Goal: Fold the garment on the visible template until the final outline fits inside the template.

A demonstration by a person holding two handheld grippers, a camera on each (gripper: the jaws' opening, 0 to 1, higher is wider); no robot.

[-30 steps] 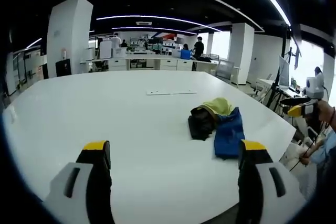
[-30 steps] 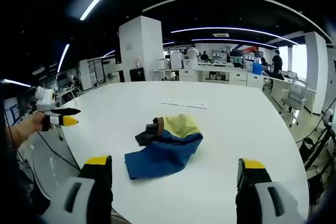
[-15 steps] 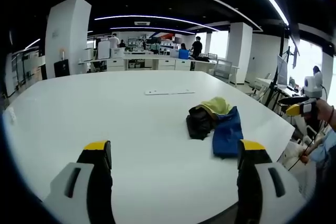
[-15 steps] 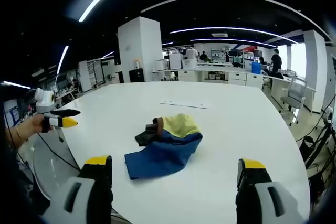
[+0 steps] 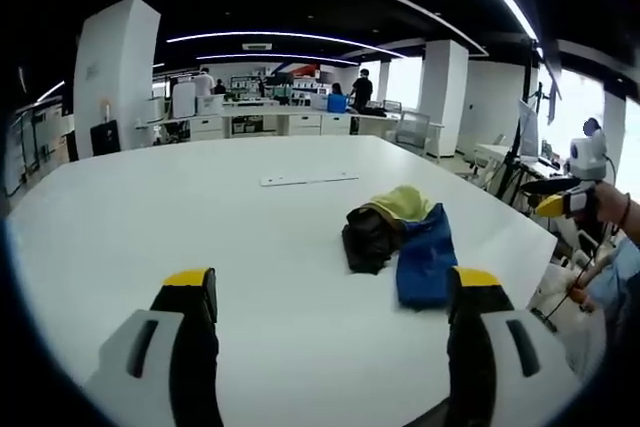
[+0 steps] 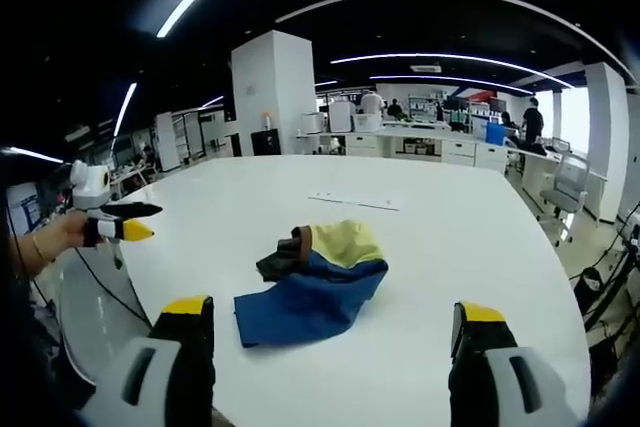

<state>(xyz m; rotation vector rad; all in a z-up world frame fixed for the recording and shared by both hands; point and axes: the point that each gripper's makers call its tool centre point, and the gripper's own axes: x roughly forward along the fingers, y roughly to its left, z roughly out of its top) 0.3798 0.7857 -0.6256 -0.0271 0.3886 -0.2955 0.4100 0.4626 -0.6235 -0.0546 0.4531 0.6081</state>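
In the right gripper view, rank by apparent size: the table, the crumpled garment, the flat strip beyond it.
1. White table, by far the largest.
2. Crumpled garment.
3. Flat strip, smallest, though it lies farther from the camera, so its true size is unsure.

Garment [image 6: 315, 282]: bunched, so type and full outline cannot be told | Flat strip on table [image 6: 353, 201]: too small to identify | Far desks [image 5: 270, 122]: contents blurred | Both grippers' bases: cut off by bottom edges

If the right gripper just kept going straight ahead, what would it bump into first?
Probably the crumpled garment on the white table. It lies ahead between the right gripper's open jaws, though depth is hard to judge.
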